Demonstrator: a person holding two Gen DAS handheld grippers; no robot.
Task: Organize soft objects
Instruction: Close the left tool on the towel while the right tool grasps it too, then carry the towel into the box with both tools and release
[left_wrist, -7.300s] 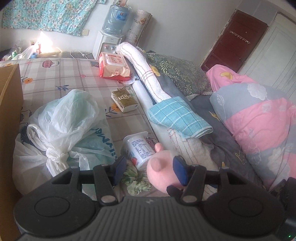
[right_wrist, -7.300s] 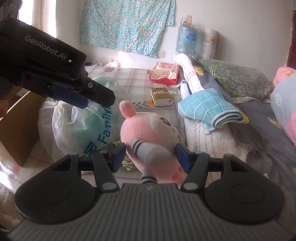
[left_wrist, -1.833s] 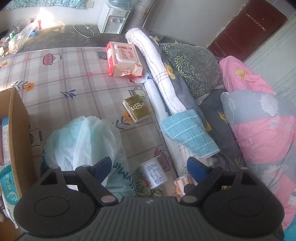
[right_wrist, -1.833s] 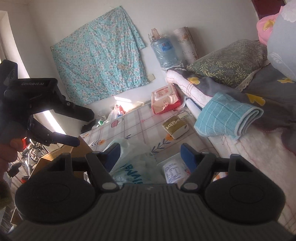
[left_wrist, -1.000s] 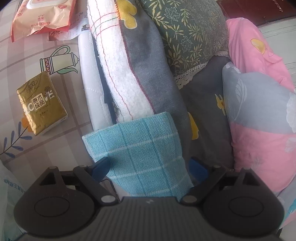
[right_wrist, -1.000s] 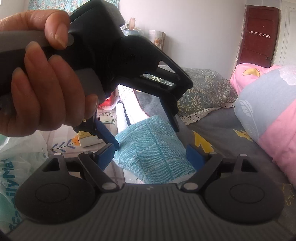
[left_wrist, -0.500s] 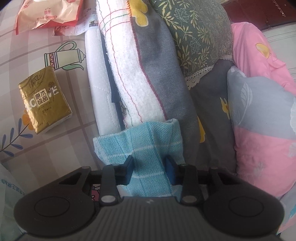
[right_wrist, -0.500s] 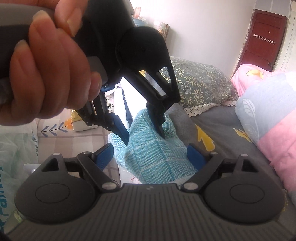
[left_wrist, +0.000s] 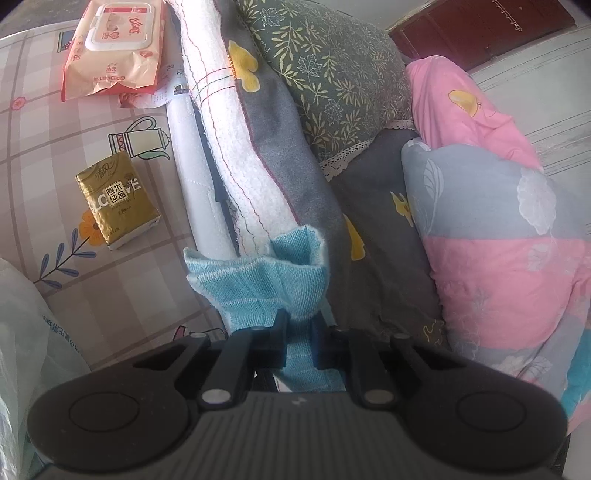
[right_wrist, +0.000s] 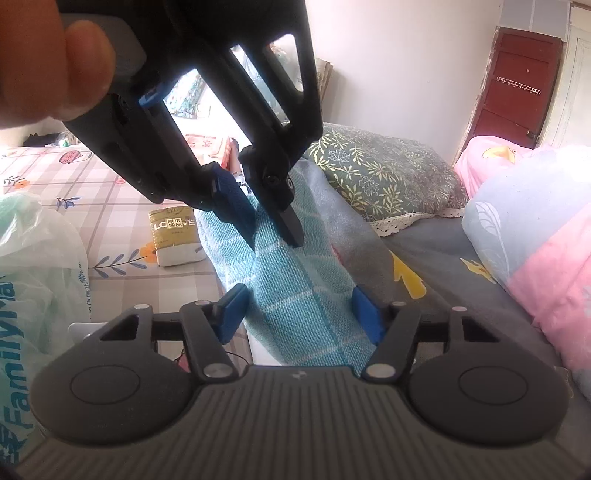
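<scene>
A light blue checked towel (left_wrist: 266, 284) lies bunched on the rolled white and grey blanket (left_wrist: 243, 155) at the bed's edge. My left gripper (left_wrist: 298, 341) is shut on the towel's near end and lifts it into a fold. In the right wrist view the left gripper (right_wrist: 275, 236) pinches the same blue towel (right_wrist: 310, 284) from above. My right gripper (right_wrist: 299, 314) is open, its blue pads on either side of the towel's lower part, not closed on it.
A gold tissue pack (left_wrist: 116, 201) and a pink wet-wipes pack (left_wrist: 114, 44) lie on the checked sheet. A white plastic bag (right_wrist: 40, 266) sits at the left. A leaf-pattern pillow (left_wrist: 332, 74) and a pink and grey quilt (left_wrist: 498, 229) lie to the right.
My left gripper closed on the blue towel and pulled it up, bunching it. My right gripper moved in closer around the towel's lower part, still open.
</scene>
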